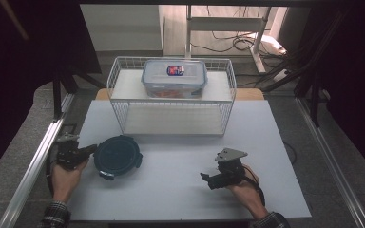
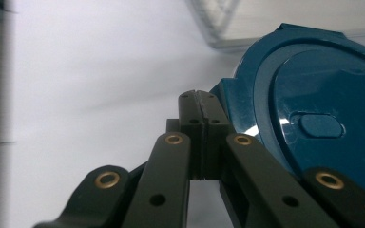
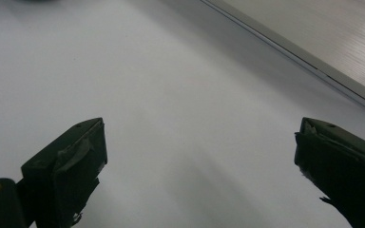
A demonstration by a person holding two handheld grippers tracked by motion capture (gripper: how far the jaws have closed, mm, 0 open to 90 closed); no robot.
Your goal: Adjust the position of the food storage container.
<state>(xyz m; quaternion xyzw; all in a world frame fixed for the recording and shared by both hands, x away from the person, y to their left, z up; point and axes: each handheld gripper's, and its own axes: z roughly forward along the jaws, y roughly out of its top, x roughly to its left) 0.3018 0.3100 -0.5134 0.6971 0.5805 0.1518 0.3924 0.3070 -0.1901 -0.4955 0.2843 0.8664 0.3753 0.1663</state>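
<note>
A white board [image 1: 180,180] is laid over a grey-floored frame with metal rails [image 1: 33,161]; cables are strewn behind. The round dark-blue lid [image 1: 118,156] is set flat near the board's left edge, the left gripper [image 1: 92,149] pressed together beside its rim. The right gripper [image 1: 205,178] is spread wide over bare board. A wire basket [image 1: 123,114] stands behind, bearing a clear container [image 1: 174,78].
</note>
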